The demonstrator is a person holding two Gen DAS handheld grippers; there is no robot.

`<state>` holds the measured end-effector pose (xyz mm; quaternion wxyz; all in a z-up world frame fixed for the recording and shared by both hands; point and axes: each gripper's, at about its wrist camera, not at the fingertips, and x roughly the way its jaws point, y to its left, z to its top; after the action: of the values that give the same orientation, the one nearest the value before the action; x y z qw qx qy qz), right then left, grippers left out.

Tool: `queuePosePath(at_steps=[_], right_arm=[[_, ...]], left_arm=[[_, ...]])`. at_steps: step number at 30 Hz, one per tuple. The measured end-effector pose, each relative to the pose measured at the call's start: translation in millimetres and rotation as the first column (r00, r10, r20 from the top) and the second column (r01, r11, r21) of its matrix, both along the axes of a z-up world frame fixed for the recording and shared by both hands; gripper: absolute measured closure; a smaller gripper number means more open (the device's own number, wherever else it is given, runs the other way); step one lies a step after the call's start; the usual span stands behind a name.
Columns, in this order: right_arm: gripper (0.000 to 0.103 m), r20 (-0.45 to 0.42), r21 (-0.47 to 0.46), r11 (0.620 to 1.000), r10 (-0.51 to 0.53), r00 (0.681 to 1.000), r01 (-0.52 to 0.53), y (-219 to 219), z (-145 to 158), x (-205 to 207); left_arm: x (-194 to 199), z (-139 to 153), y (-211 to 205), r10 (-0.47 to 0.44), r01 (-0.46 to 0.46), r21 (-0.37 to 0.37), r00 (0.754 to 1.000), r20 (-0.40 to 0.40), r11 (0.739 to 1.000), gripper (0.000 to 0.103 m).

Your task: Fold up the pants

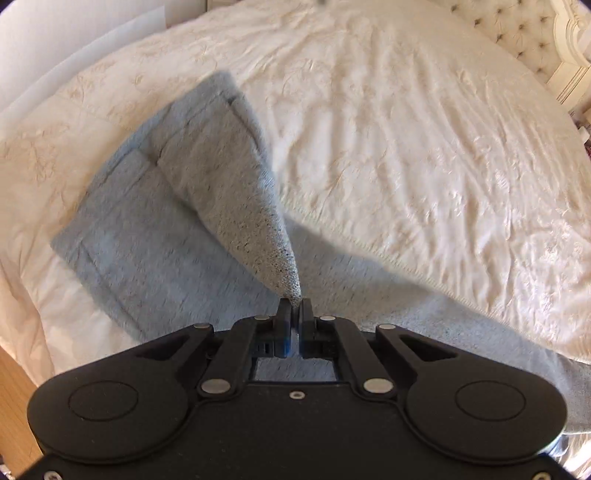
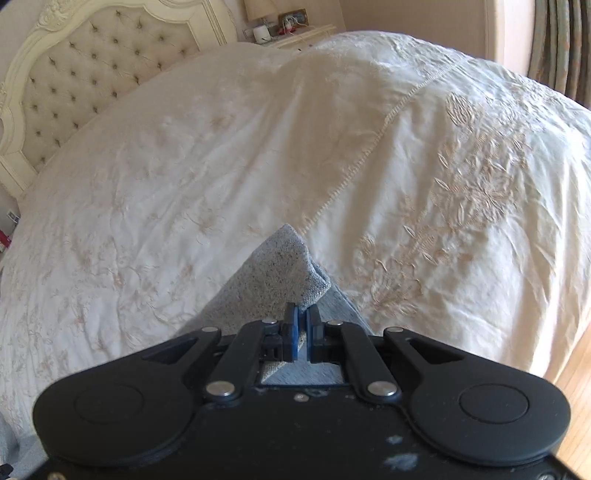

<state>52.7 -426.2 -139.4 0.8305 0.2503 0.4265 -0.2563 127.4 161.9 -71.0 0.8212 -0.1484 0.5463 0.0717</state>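
Grey knit pants (image 1: pixel 155 229) lie on the cream bedspread (image 1: pixel 406 147), partly folded. My left gripper (image 1: pixel 294 306) is shut on a corner of the pants and lifts it, so the cloth rises in a taut cone from the flat part to the jaws. In the right wrist view my right gripper (image 2: pixel 303 317) is shut on another edge of the pants (image 2: pixel 273 273), which bunches just ahead of the jaws and runs down under the gripper. The rest of the pants is hidden below both grippers.
The bed has a tufted cream headboard (image 2: pixel 92 62) and an embroidered bedspread (image 2: pixel 480 177). A nightstand with a lamp and small items (image 2: pixel 284 26) stands behind it. Wood floor (image 2: pixel 576 369) shows at the bed's side, curtains (image 2: pixel 561 44) beyond.
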Motion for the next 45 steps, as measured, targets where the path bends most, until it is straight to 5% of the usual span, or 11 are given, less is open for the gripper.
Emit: queuePosePath(at_steps=[4, 7, 18, 24, 36, 42, 45], right_arm=[[0.098, -0.17, -0.003, 1.0, 0.009, 0.985, -0.01, 3, -60, -1], [0.098, -0.188, -0.023, 1.0, 0.013, 0.982, -0.018, 6, -68, -4], [0.098, -0.121, -0.045, 0.999, 0.024, 0.992, -0.029, 11, -36, -14], [0.098, -0.203, -0.048, 0.998, 0.027, 0.979, -0.037, 8, -61, -15], [0.098, -0.181, -0.093, 0.992, 0.064, 0.981, -0.082, 14, -53, -10], [0.096, -0.272, -0.07, 0.993, 0.068, 0.96, -0.091, 11, -77, -6], [0.083, -0.266, -0.09, 0.991, 0.068, 0.962, -0.095, 12, -67, -7]], left_arm=[[-8, -56, -2, -0.01, 0.015, 0.03, 0.99, -0.142, 0.999, 0.099], [-11, -69, -6, -0.022, 0.032, 0.063, 0.987, -0.161, 0.998, 0.098], [-24, -19, -9, -0.016, 0.017, 0.029, 0.999, -0.034, 0.999, 0.098], [-23, -56, 1, -0.004, 0.01, 0.046, 0.993, -0.117, 0.999, 0.098], [-22, -53, -5, -0.021, 0.025, 0.057, 0.997, -0.068, 0.998, 0.098], [-20, -84, 4, 0.024, -0.016, 0.043, 0.978, -0.205, 0.999, 0.085], [-24, -70, 6, 0.039, -0.033, 0.039, 0.983, -0.178, 0.999, 0.084]])
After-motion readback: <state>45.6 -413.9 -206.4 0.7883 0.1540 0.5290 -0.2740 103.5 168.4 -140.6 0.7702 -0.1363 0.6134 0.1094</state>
